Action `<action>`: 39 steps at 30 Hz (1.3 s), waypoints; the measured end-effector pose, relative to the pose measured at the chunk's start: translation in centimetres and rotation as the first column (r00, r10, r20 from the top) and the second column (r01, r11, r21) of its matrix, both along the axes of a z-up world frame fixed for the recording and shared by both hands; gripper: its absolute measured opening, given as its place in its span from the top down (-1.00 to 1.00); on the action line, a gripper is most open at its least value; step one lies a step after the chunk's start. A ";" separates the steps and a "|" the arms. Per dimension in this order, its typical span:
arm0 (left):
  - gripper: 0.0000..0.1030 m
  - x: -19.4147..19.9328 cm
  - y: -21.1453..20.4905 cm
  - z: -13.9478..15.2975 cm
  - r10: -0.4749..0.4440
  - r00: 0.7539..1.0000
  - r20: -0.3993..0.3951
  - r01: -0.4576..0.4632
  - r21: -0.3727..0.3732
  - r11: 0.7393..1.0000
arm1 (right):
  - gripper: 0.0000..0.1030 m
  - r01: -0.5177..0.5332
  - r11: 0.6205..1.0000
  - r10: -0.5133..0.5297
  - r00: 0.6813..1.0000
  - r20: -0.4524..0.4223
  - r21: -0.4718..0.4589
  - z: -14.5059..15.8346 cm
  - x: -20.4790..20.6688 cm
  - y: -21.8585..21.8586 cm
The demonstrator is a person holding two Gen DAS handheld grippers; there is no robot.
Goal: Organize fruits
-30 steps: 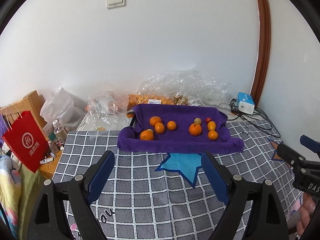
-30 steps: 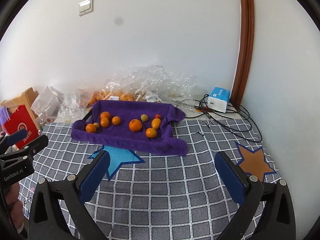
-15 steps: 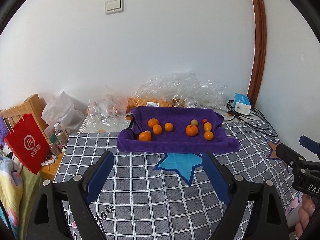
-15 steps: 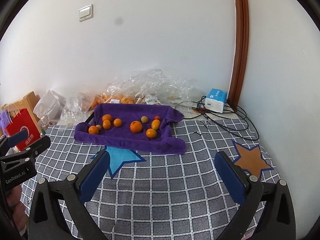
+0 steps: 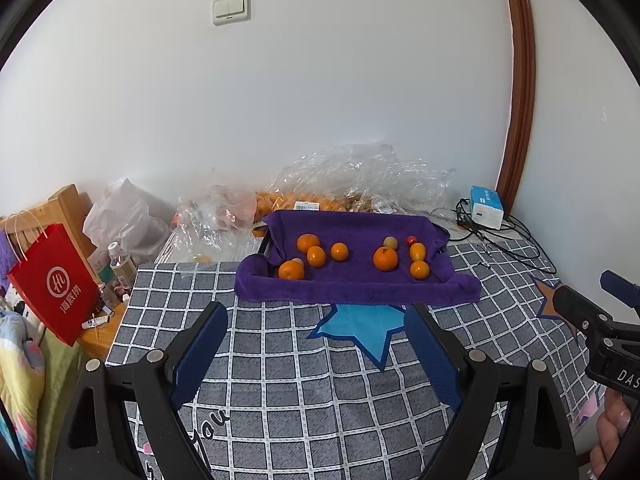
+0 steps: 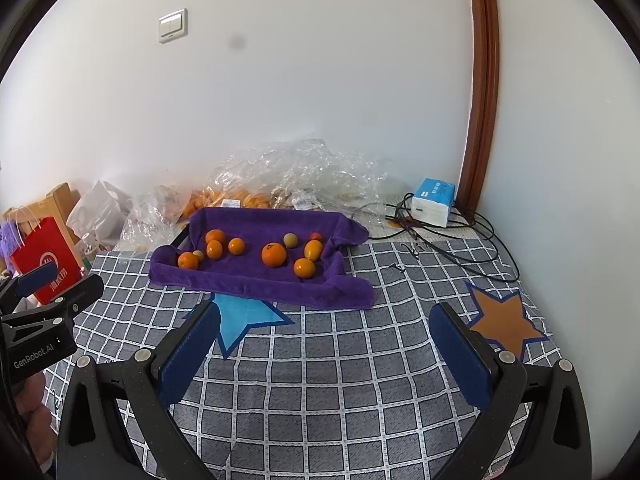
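Note:
A tray lined with a purple towel (image 5: pixel 352 286) (image 6: pixel 256 282) lies on the checked cloth ahead of both grippers. Several oranges lie in it in two groups, a left group (image 5: pixel 316 256) (image 6: pixel 214 249) and a right group around a larger orange (image 5: pixel 385 259) (image 6: pixel 273 255). A small greenish fruit (image 5: pixel 390 243) (image 6: pixel 290 240) and a small red fruit (image 5: pixel 411 240) lie at the back right. My left gripper (image 5: pixel 316 322) is open and empty, well short of the tray. My right gripper (image 6: pixel 325 322) is open and empty, also short of it.
Crumpled clear plastic bags with more oranges (image 5: pixel 360 184) (image 6: pixel 296 176) lie behind the tray. A blue-white box (image 6: pixel 434 202) and black cables (image 6: pixel 460 248) sit at the back right. A red paper bag (image 5: pixel 54 282) stands off the left edge. An orange star patch (image 6: pixel 504 322) lies at the right.
Both grippers have pulled back and risen a little; the tray looks slightly farther and higher in view. Both stay open and empty.

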State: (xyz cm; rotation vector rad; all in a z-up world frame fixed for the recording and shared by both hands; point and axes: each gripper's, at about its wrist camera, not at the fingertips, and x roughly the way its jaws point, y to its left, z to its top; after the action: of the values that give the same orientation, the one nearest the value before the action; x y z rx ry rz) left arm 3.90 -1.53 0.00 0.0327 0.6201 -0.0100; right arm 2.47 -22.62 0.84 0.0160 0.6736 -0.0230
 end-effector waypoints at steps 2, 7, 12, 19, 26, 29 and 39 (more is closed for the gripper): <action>-0.74 0.0 0.0 0.0 0.002 1.000 -0.002 -0.002 -0.003 1.000 | -0.99 -0.001 1.000 0.001 1.000 0.000 0.002 0.0 0.0 0.0; -0.74 0.0 0.1 0.0 0.003 1.000 -0.002 -0.003 -0.004 1.000 | -0.99 -0.001 1.000 0.001 1.000 0.000 0.004 0.0 0.1 0.0; -0.74 0.0 0.1 0.0 0.005 1.000 -0.002 -0.005 -0.006 1.000 | -0.99 0.002 1.000 -0.002 1.000 0.001 0.008 -0.1 0.1 -0.1; -0.74 0.0 0.2 0.1 0.006 1.000 -0.004 -0.006 -0.008 1.000 | -0.99 0.001 1.000 -0.001 1.000 0.001 0.007 -0.1 0.1 -0.2; -0.74 0.0 0.0 0.0 0.012 1.000 -0.006 -0.012 -0.007 1.000 | -0.99 0.004 1.000 -0.004 1.000 0.001 0.003 -0.1 0.2 -0.2; -0.74 0.0 0.1 -0.1 0.013 1.000 -0.006 -0.013 -0.007 1.000 | -0.99 0.003 1.000 -0.003 1.000 0.001 0.003 -0.1 0.1 -0.2; -0.74 -0.1 0.2 0.0 0.012 1.000 -0.001 -0.012 -0.012 1.000 | -0.99 0.000 1.000 0.000 1.000 0.007 0.006 -0.1 0.0 -0.1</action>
State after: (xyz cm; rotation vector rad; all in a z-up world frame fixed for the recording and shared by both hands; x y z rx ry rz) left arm 3.81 -1.29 0.03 0.0174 0.6216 -0.0021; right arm 2.47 -22.76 0.74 0.0218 0.6666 -0.0207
